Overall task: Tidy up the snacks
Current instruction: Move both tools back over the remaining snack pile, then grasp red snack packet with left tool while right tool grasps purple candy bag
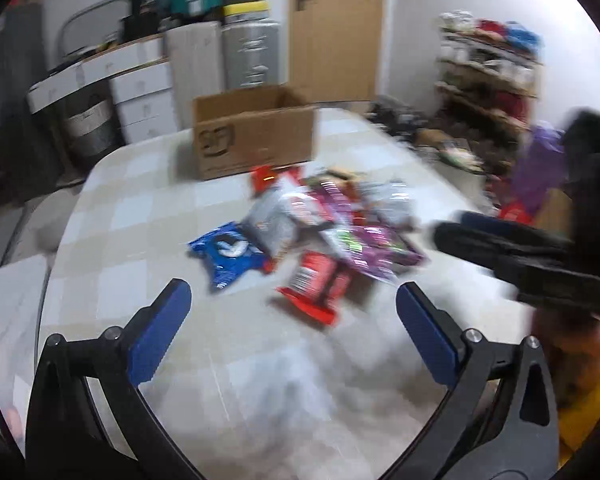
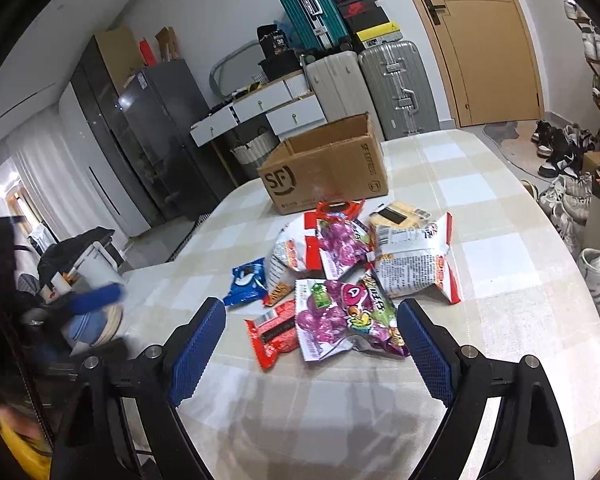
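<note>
A pile of snack packets lies mid-table: a blue cookie packet (image 2: 247, 279), a red bar (image 2: 275, 332), a purple candy bag (image 2: 342, 318) and a white-and-red bag (image 2: 414, 258). Behind them stands an open cardboard box (image 2: 326, 168). In the blurred left wrist view the blue packet (image 1: 230, 252), the red bar (image 1: 314, 282) and the box (image 1: 254, 136) show too. My left gripper (image 1: 294, 300) is open and empty above the table, short of the pile. My right gripper (image 2: 312, 316) is open and empty, just before the red bar and purple bag; it also shows at the right of the left wrist view (image 1: 500, 252).
The checked tablecloth (image 2: 480, 216) covers the table. Suitcases (image 2: 396, 88) and drawers (image 2: 260, 108) stand behind it beside a wooden door (image 2: 480, 40). Shoes (image 2: 560, 160) lie on the floor to the right. A chair with clothes (image 2: 80, 256) stands at the left.
</note>
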A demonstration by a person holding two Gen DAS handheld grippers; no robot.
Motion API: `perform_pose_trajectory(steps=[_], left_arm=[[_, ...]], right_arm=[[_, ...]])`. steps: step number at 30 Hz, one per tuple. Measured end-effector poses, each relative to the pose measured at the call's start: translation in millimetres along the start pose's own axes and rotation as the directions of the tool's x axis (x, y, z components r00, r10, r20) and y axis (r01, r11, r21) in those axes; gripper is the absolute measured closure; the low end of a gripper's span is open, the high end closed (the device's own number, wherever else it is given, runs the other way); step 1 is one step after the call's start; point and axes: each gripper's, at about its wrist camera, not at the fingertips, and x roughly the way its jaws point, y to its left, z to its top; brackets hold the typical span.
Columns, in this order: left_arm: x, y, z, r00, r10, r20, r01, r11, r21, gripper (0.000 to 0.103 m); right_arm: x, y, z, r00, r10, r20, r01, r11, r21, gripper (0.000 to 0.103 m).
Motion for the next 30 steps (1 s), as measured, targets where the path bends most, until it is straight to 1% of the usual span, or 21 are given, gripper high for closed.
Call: perform_pose_trajectory(steps=[1, 3, 4, 6, 10, 12, 14, 18, 20, 21, 22, 26, 28, 29, 30], left_arm=[[11, 3, 1, 1.000, 0.002, 0.001, -0.002, 1.000, -0.021, 0.000], [30, 9, 4, 0.999, 0.037, -0.006, -0.037, 0.998, -0.050, 0.000], [38, 10, 5, 0.999, 0.044, -0.007, -0.044, 0.998, -0.050, 0.000], [58, 9, 7, 0.998, 0.043, -0.044, -0.044, 0.998, -0.035, 0.000], [89, 6, 3, 0.994, -0.007, -0.113, 0.008, 1.000, 0.007, 0.000], [98, 1, -1, 0.991, -0.018, -0.133, 0.023, 0.999, 0.034, 0.000], [107, -1, -4, 0.987, -0.049, -0.151, 0.056, 0.997, 0.044, 0.000], [128, -7, -9, 0.974, -0.094, -0.206, 0.110, 0.992, 0.068, 0.000], [136, -10, -9, 0.967, -0.122, -0.225, 0.142, 0.987, 0.073, 0.002], [138, -11, -9, 0.965, -0.129, -0.230, 0.149, 0.986, 0.076, 0.006], [140, -12, -9, 0.964, -0.133, -0.230, 0.155, 0.985, 0.080, 0.014], [147, -16, -7, 0.953, -0.175, -0.248, 0.202, 0.976, 0.087, 0.026], [153, -19, -7, 0.946, -0.184, -0.267, 0.215, 0.972, 0.092, 0.048], [156, -20, -7, 0.942, -0.194, -0.273, 0.228, 0.969, 0.097, 0.048], [156, -22, -7, 0.942, -0.201, -0.267, 0.236, 0.966, 0.103, 0.053]], right_arm=[[0, -2, 0, 1.000, 0.000, 0.003, 0.000, 1.000, 0.000, 0.014], [3, -7, 2, 1.000, -0.002, 0.002, 0.002, 1.000, 0.004, 0.014], [6, -9, 3, 1.000, -0.002, -0.003, 0.002, 1.000, 0.004, 0.014], [12, -12, 5, 1.000, -0.008, -0.014, 0.008, 1.000, 0.003, 0.014], [30, -20, 8, 0.999, -0.009, -0.051, 0.009, 1.000, 0.005, 0.014], [39, -25, 8, 0.997, -0.008, -0.070, 0.008, 1.000, 0.011, 0.014], [47, -28, 8, 0.996, -0.010, -0.093, 0.011, 1.000, 0.009, 0.014], [54, -36, 8, 0.995, -0.012, -0.100, 0.014, 1.000, 0.024, 0.014], [56, -39, 8, 0.995, -0.013, -0.102, 0.016, 0.999, 0.033, 0.014], [57, -42, 8, 0.995, -0.011, -0.104, 0.016, 0.999, 0.039, 0.014], [58, -43, 7, 0.994, -0.012, -0.106, 0.016, 0.999, 0.043, 0.014], [63, -47, 5, 0.993, -0.010, -0.118, 0.016, 0.999, 0.050, 0.014], [66, -49, 5, 0.992, -0.005, -0.125, 0.012, 0.998, 0.058, 0.014], [67, -50, 4, 0.992, -0.003, -0.127, 0.011, 0.998, 0.060, 0.014], [68, -50, 4, 0.992, -0.002, -0.128, 0.010, 0.998, 0.062, 0.014]])
